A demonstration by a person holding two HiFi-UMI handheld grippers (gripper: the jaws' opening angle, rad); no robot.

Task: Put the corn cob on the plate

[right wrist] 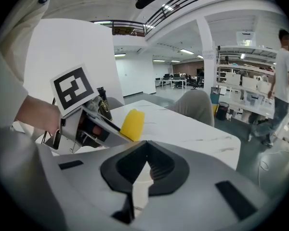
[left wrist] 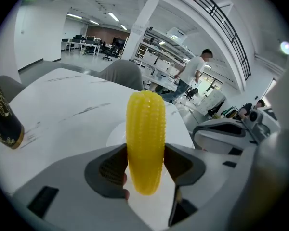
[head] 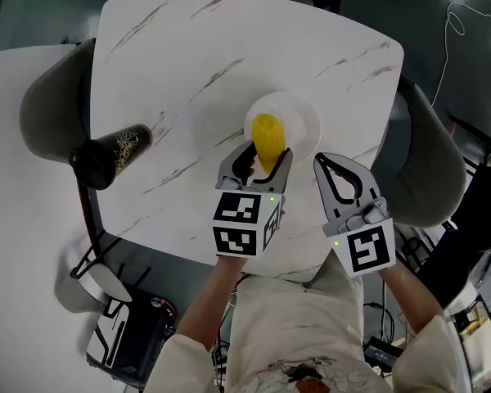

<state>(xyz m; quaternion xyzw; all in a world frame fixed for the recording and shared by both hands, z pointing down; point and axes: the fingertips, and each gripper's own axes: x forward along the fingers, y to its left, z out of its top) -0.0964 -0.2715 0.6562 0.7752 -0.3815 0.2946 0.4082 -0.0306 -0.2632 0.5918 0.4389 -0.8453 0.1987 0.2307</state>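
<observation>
Far left of the tabletop (head: 180,64): a dark bottle (head: 113,154) with gold print, well apart from the work. No concern.

My left claw (head: 260,166) is clenched on the corn cob (head: 268,140), pads pressing its lower part from both sides. In the left gripper view the cob (left wrist: 145,143) stands up out of the jaws, most of its length free beyond them. From the head view that free end hangs over the near edge of the white plate (head: 304,119). I cannot tell whether it touches the plate.

Judgement: the carry is nearly done and the set-down remains. To do it well, I should push a little further in so the whole cob sits over the plate's middle, not its rim. Then lower until the cob lies flat, and only then let the jaws part, slowly. A round cob is likely to roll if dropped or nudged.

Right: my right claw (head: 321,162) is closed on nothing, jaw tips meeting, just beside the plate. Best held clear.
</observation>
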